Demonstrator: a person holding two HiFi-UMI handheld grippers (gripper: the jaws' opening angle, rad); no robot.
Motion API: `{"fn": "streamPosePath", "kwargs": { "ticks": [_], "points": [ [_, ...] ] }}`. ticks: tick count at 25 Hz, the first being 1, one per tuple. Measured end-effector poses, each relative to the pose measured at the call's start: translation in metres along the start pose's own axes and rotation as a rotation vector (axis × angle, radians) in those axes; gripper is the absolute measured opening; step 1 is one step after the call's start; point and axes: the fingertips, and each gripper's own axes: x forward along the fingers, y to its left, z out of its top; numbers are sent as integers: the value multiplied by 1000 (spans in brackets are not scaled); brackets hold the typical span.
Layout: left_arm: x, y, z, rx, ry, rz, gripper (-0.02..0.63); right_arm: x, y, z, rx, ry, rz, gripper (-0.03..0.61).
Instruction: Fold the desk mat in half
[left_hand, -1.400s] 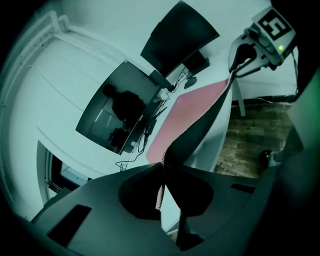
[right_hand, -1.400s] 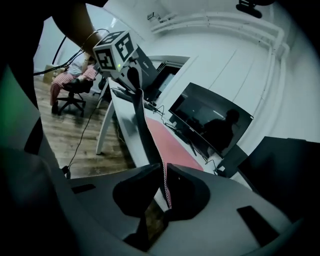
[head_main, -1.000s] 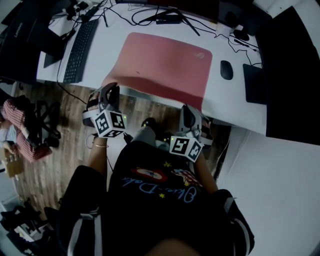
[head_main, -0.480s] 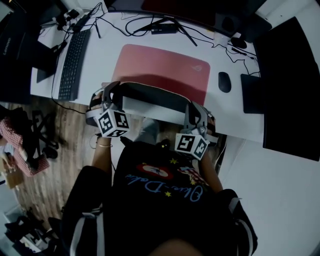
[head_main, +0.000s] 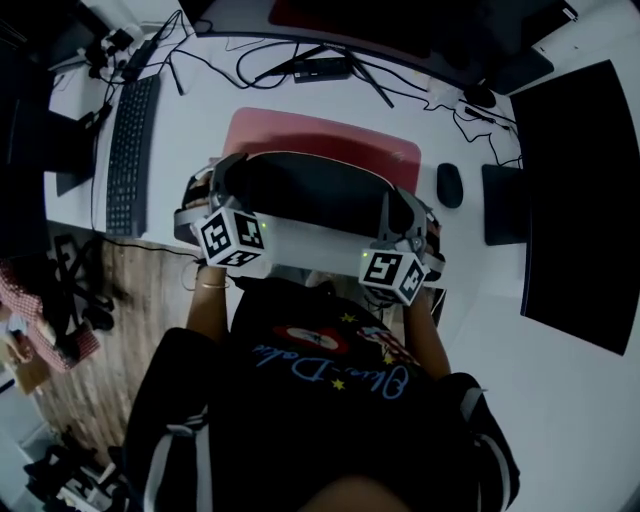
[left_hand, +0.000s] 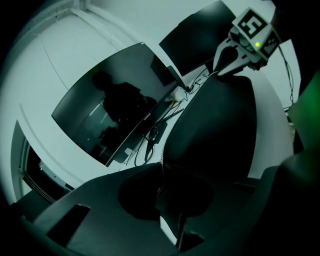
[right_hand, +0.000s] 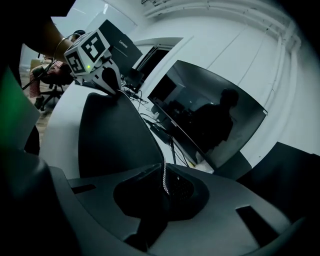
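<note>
**A:** What are the tools holding?

**B:** The left gripper (head_main: 222, 172) and right gripper (head_main: 398, 205) are each clamped on a near corner of the desk mat (head_main: 320, 140).

**A:** What's changed?

**B:** A second ago that edge lay at the front of the desk (head_main: 195, 110). Now it's raised and carried over the pink face, black underside showing. I'd say the fold is well underway, not yet laid down.

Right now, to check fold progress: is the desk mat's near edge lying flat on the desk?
No, the left gripper and right gripper hold the desk mat edge raised, black underside facing up.
</note>
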Motion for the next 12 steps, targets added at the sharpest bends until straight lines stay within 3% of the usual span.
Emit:
{"fn": "streamPosePath", "kwargs": {
  "ticks": [12],
  "points": [
    [67,8,0,-17,38,-129,20,75,-16,-9,-1,115,-2,20]
  ]
}}
